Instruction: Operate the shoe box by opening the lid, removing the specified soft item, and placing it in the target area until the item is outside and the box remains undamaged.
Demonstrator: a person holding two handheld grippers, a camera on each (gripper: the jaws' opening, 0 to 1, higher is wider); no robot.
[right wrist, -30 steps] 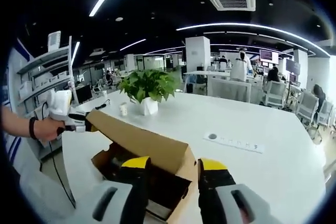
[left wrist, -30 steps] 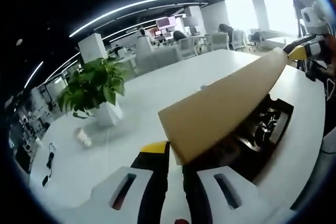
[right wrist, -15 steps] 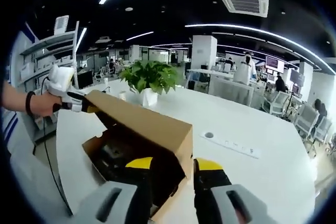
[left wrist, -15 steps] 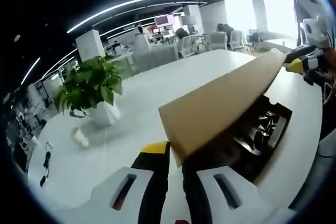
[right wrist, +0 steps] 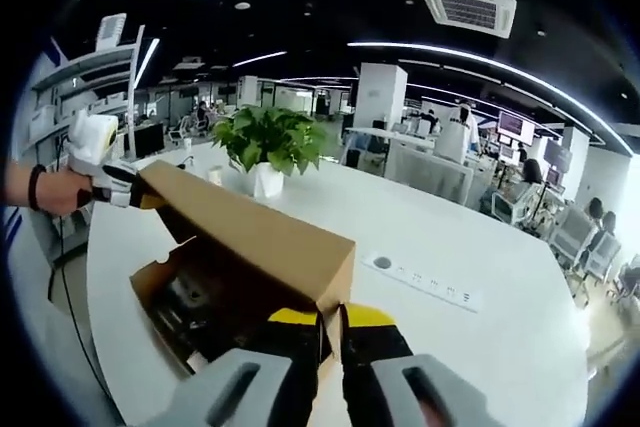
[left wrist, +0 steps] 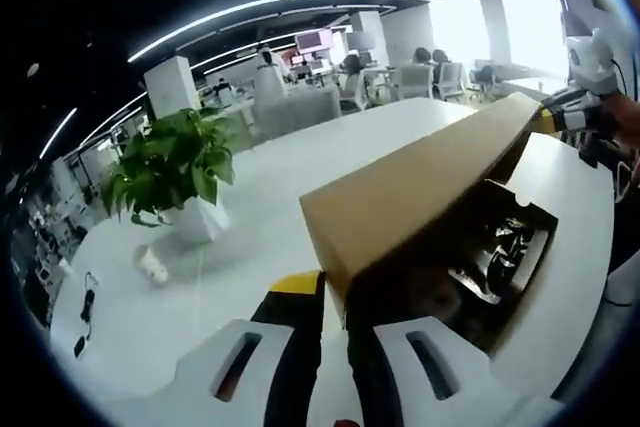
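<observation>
A brown cardboard shoe box [left wrist: 541,209] stands on the white table with its lid [left wrist: 420,197] lifted and tilted up. My left gripper [left wrist: 335,292] is shut on one lid corner. My right gripper [right wrist: 331,319] is shut on the opposite lid corner, yellow fingertips [right wrist: 296,318] pressed to the cardboard. Each gripper shows in the other's view: the right gripper [left wrist: 565,119] at the lid's far end, and the left gripper [right wrist: 125,192] held by a hand. The lid [right wrist: 250,232] shades dark contents [right wrist: 190,297], also seen under the lid [left wrist: 500,252]; I cannot make out what they are.
A potted plant [left wrist: 175,172] in a white pot and a small white cup [left wrist: 152,265] stand beyond the box. The same potted plant [right wrist: 265,142] appears past the lid. A socket strip [right wrist: 425,282] lies on the table. Office desks and chairs fill the background.
The right gripper's jaws have closed onto the lid corner. The lid has swung higher, exposing more of the box interior.
</observation>
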